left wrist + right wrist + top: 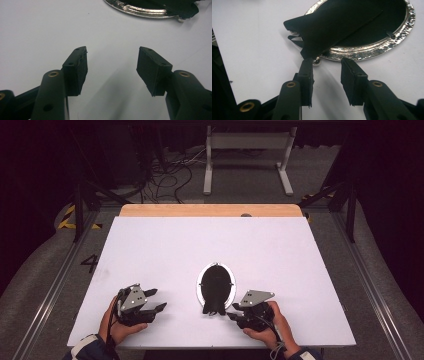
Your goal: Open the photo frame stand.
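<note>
- Left gripper [156, 300] sits at the near left of the white tabletop [165, 245], held in the person's left hand [114, 325]; its jaws stand clearly apart with bare tabletop between them and nothing in their grasp
- Right gripper [231, 315] sits at the near right, held in the right hand [267, 327]; in the right gripper view its jaws are parted by a moderate gap with nothing between the pads, and one fingertip lies just beside the near end of the black cloth [347, 22], at or almost at its edge; I cannot tell whether it touches
- Between the two grippers, a little farther out, lies an oval silver tray [200, 287] flat on the tabletop, nearer to the right gripper than to the left
- Black cloth covers most of the tray's inside and hangs over its near rim onto the tabletop, ending in a narrow dark tail just ahead of the right gripper
- Left gripper view shows the tray's shiny rim [140, 10] well ahead of its open jaws, apart from them
- Beyond the tray the white tabletop runs bare to a wooden strip [210, 210] along its far edge
</note>
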Motion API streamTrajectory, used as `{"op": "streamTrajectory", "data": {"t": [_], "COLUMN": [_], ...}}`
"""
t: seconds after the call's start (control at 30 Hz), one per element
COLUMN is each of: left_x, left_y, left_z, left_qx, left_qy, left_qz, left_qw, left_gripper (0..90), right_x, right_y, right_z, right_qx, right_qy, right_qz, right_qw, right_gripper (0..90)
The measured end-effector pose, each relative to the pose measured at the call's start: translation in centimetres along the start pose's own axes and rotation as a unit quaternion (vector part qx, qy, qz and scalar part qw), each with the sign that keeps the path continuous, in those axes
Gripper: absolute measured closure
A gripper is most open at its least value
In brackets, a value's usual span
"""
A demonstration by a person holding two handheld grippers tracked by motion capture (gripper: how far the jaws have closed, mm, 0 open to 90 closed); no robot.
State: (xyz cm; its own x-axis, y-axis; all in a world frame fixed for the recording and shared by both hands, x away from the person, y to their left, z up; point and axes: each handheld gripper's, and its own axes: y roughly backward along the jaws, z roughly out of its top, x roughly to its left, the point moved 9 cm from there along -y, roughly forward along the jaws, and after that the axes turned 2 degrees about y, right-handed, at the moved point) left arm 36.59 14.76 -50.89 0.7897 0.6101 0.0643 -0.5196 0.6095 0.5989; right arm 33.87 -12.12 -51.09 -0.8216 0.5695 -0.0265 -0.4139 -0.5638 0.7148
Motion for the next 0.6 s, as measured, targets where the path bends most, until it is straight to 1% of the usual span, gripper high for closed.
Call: {"op": "streamTrajectory", "data": {"t": [0.1,0.23,0.3,0.4,0.43,0.6], "left_x": [0.1,0.2,0.2,0.1,0.1,0.1], "left_y": [-0.1,-0.3,-0.3,-0.4,-0.4,-0.5], "left_z": [0.0,-0.2,-0.2,-0.3,-0.3,-0.3], "left_qx": [0.003,0.008,0.011,0.013,0.013,0.015], "left_qy": [-0.004,-0.001,-0.001,-0.004,-0.004,-0.005], "left_qz": [0.003,0.006,0.007,0.005,0.004,0.002], "left_qw": [1.0000,0.9999,0.9999,0.9999,0.9999,0.9999], "left_gripper": [39.6,36.3,35.0,34.4,34.3,34.2], "right_x": [0.3,0.5,0.5,0.9,1.0,1.0], "right_y": [-0.2,-0.5,-0.6,-0.9,-1.0,-1.1], "right_z": [0.0,0.0,0.3,0.1,0.0,0.1], "right_qx": [0.006,0.014,0.014,0.026,0.030,0.032], "right_qy": [0.003,0.006,0.003,0.007,0.010,0.008], "right_qz": [0.003,0.003,0.004,0.006,0.011,0.007], "right_qw": [1.0000,0.9999,0.9999,0.9996,0.9994,0.9994], "right_gripper": [62.4,61.2,60.3,60.0,59.9,61.1]}}
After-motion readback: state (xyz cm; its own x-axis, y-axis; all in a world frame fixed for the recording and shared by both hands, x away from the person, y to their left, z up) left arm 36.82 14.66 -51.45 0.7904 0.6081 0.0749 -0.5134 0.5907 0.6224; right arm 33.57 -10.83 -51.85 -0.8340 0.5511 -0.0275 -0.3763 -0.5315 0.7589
